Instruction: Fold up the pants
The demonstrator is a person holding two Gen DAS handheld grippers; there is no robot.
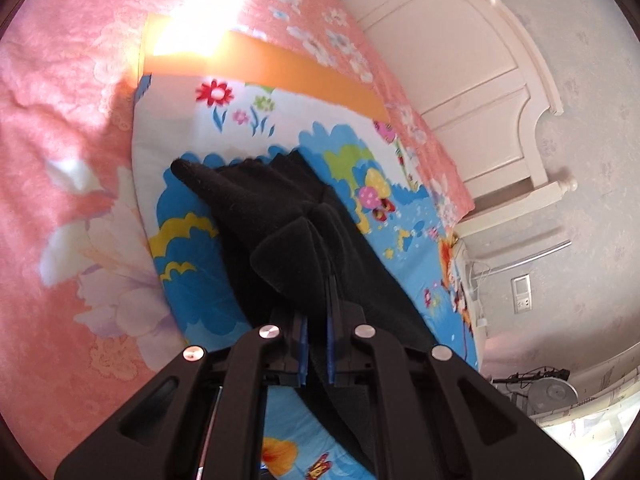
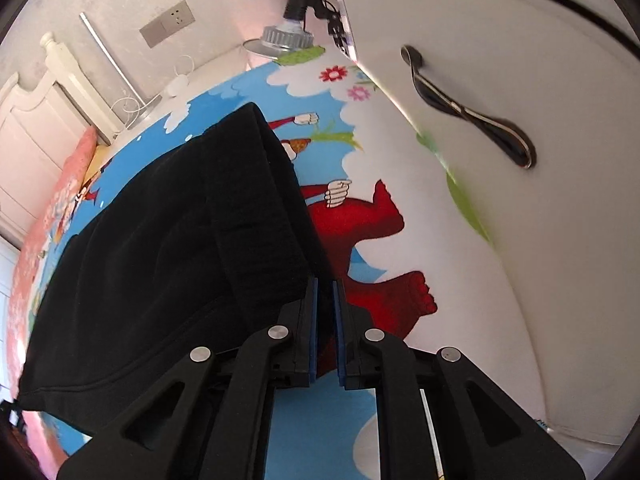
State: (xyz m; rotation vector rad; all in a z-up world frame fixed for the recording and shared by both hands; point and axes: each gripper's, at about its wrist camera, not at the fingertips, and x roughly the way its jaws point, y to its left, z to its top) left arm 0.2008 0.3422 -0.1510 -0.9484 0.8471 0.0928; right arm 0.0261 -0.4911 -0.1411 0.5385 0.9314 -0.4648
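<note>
Now both grippers pinch the black pants [image 1: 280, 216].
Left gripper [image 1: 317, 344] and right gripper [image 2: 325, 328] each clamp fabric, which extends toward 11 o'clock over the cartoon blanket [image 2: 360, 216].

Black pants [image 1: 280, 216], cartoon-print blue blanket [image 1: 404, 216]

A home bedroom. A bed with a pink floral bedspread [image 1: 60, 128] carries a bright cartoon-print sheet [image 1: 192, 208], and at its end stands a white wooden headboard [image 1: 472, 80]. Beside the bed, a papered wall holds a socket plate [image 2: 168, 23], with a white door and lever handle [image 2: 468, 108] nearby.
</note>
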